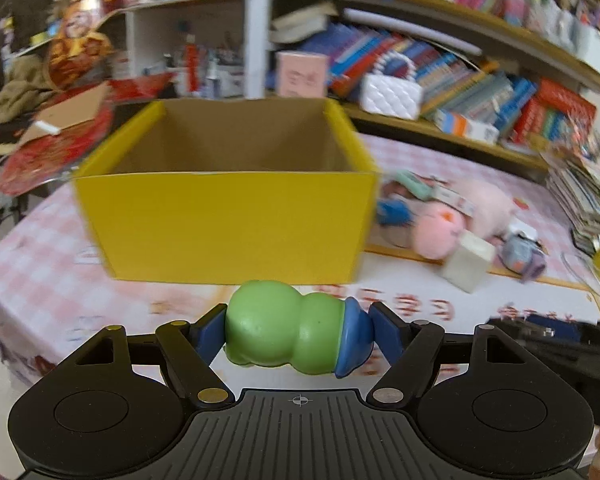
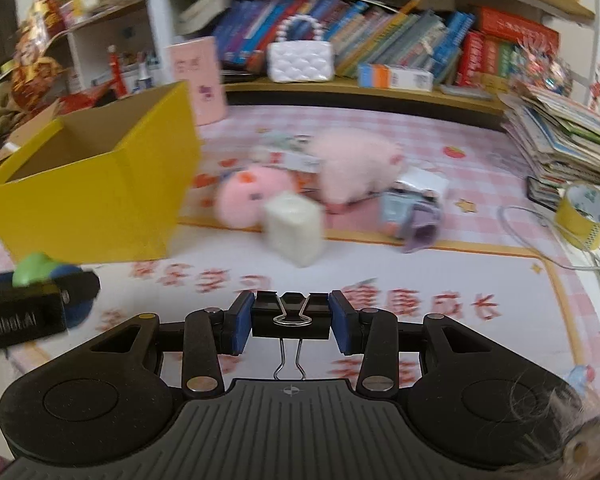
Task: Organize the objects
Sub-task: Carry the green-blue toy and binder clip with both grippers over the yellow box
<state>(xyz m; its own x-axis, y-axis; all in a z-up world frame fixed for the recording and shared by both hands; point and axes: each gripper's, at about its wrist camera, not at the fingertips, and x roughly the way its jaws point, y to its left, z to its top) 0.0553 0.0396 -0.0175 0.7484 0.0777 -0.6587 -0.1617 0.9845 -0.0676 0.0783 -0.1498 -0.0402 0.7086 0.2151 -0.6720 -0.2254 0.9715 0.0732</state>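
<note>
Left claw [image 1: 298, 334] grips a green toy [image 1: 280, 330], right claw [image 2: 291, 322] a binder clip [image 2: 290, 318]; mat writing unreadable.

Box [image 2: 88, 204] left of plush toys [image 2: 356, 172] on table [image 2: 480, 264]

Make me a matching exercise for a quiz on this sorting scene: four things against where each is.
Things:
1. green toy
2. binder clip
3. yellow box
4. white quilted purse

Places:
A. on the bookshelf
B. in the right claw
C. on the checked cloth, open-topped
D. in the left claw

Pairs: 1-D, 2-B, 3-C, 4-A
</note>
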